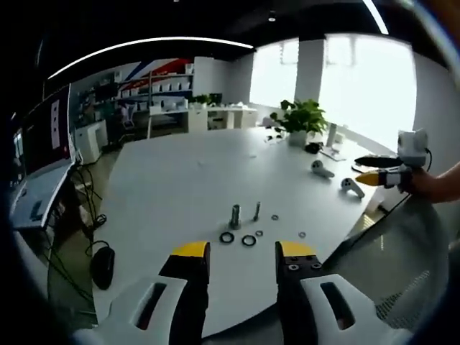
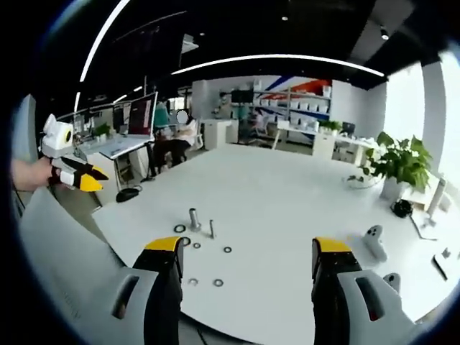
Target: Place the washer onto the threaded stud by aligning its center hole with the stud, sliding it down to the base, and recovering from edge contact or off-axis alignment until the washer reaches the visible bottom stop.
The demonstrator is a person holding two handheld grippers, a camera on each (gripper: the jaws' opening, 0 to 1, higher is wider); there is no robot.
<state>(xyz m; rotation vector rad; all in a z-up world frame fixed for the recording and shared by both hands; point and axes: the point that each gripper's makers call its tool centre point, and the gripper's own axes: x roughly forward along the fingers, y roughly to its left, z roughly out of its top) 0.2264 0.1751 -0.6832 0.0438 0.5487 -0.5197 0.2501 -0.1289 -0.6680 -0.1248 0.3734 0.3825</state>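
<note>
Both grippers hang above the near edge of the desk (image 1: 172, 180), and nothing is picked up yet. The left gripper (image 1: 243, 260) has its jaws spread and empty; the right gripper (image 2: 246, 256) likewise, jaws set wide with nothing between them.

The stud (image 1: 256, 210) stands upright near the desk's near edge, with a thicker bolt (image 1: 235, 215) just beside it. Washers lie flat around the stud: two dark rings (image 1: 238, 238) on the near side of it, and smaller pale ones (image 1: 302, 234) scattered close by.

The step in hand looks like the approach to pick a washer. A flat ring on a smooth desk is hard to pinch, so come down steeply, close the jaws across its rim, and lift level. Keep the hole clear of the jaw tips. The nearby bolt could be knocked over, so approach from the open near side.
</note>
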